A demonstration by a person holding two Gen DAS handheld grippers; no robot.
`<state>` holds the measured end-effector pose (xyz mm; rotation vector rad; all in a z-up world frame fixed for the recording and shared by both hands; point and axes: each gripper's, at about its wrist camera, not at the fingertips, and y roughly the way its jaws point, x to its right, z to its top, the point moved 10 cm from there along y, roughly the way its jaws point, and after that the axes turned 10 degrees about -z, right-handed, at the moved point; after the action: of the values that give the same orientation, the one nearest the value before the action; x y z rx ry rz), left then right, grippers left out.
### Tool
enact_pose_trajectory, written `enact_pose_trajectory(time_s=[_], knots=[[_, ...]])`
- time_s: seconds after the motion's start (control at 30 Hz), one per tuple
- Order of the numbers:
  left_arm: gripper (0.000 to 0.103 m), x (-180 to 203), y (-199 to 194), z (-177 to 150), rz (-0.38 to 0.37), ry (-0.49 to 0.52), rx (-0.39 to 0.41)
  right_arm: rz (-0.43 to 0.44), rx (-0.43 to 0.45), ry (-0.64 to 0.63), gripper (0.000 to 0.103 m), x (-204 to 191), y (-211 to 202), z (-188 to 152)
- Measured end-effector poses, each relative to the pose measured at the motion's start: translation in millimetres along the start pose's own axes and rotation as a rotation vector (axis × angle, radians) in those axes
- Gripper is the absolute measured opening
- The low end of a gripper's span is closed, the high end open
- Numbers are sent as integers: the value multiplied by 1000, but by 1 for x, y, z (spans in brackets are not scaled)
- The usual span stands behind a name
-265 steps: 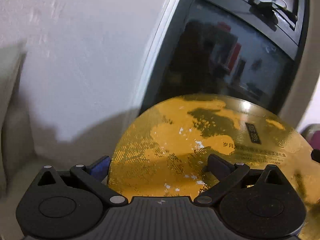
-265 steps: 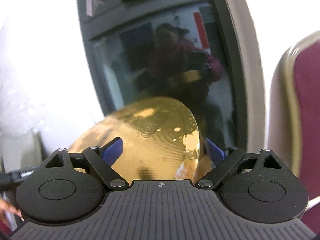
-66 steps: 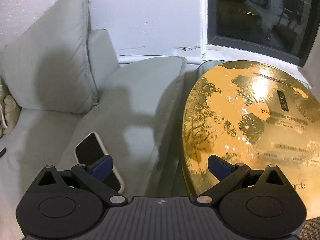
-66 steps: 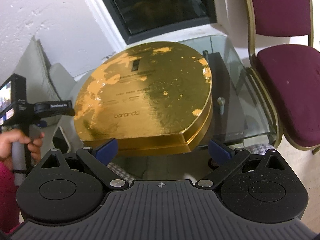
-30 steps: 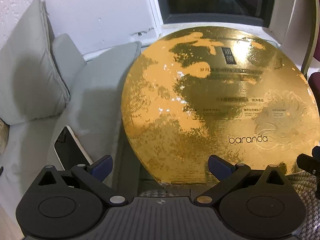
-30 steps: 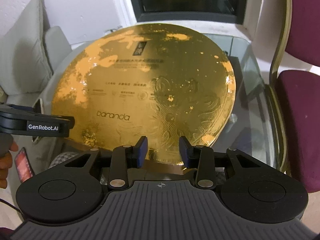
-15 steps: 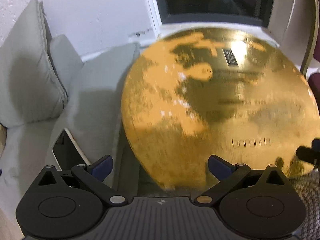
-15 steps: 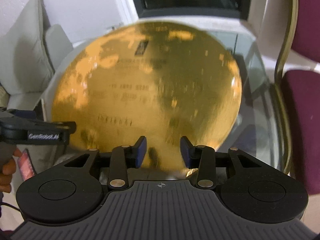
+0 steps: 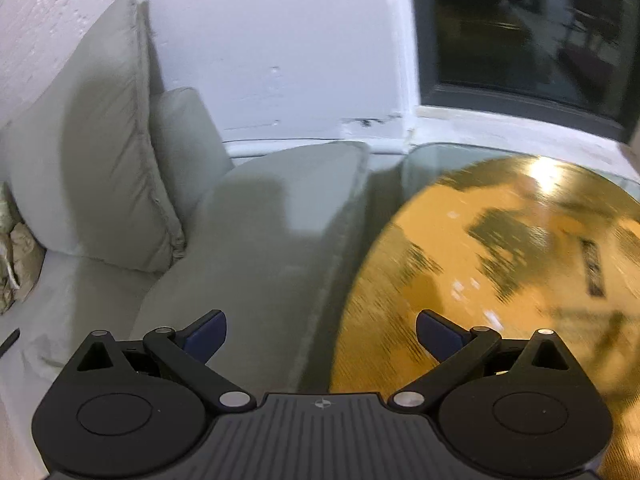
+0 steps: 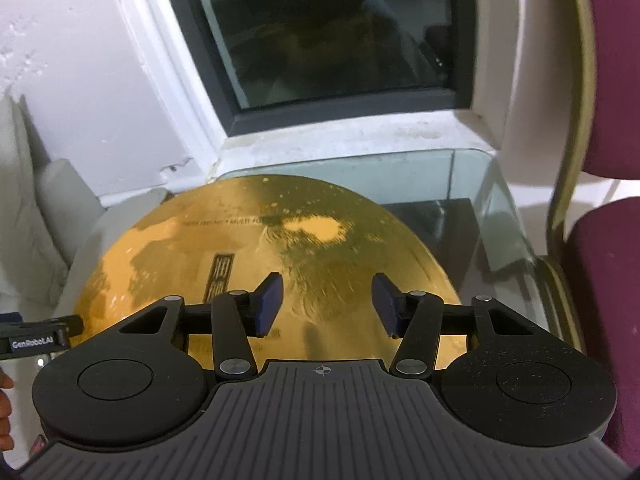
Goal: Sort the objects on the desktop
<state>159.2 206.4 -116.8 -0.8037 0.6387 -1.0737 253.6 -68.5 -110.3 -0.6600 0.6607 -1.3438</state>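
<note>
Right gripper above gold box, empty

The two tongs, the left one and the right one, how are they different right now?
The left tongs are spread wide open; the right tongs are open too, but narrower. The left tongs point at the grey sofa cushion beside the round gold box, with only one fingertip over its edge; the right tongs sit above the box's middle. Neither holds anything. Both have blue fingertips on black arms.

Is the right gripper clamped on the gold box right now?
No: the right gripper is open above the gold box, blue pads apart and gripping nothing.
</note>
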Motion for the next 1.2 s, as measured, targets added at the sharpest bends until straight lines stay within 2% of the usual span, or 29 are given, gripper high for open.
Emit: enact_pose_trajectory(time_s=[0.1, 0.17, 0.27, 0.4, 0.5, 0.57, 0.63, 0.83, 1.0, 1.2], knots=[[103, -10, 14, 2, 38, -39, -14, 9, -35, -31, 50, -14, 19, 0], [103, -12, 18, 4, 27, -57, -6, -2, -49, -54, 51, -22, 27, -2], [103, -15, 22, 5, 13, -78, -38, -3, -58, -82, 51, -29, 28, -1], [102, -17, 17, 4, 46, -61, -67, 8, -44, -49, 50, -23, -1, 1], [102, -14, 0, -8, 45, -16, -87, 30, -45, -49, 56, -15, -34, -9], [102, -2, -18, -20, -4, 13, -95, 47, -61, -41, 62, -9, -55, -21], [102, 13, -37, -34, -60, 46, -102, 53, -79, -34, 77, -3, -77, -38], [102, 54, -93, -78, -176, 135, -148, 62, -59, 1, 95, 16, -144, -77], [102, 76, -138, -106, -230, 126, -146, 50, -32, 47, 98, 36, -187, -97], [102, 93, -175, -126, -244, 191, -107, 41, 7, 65, 100, 56, -226, -115]])
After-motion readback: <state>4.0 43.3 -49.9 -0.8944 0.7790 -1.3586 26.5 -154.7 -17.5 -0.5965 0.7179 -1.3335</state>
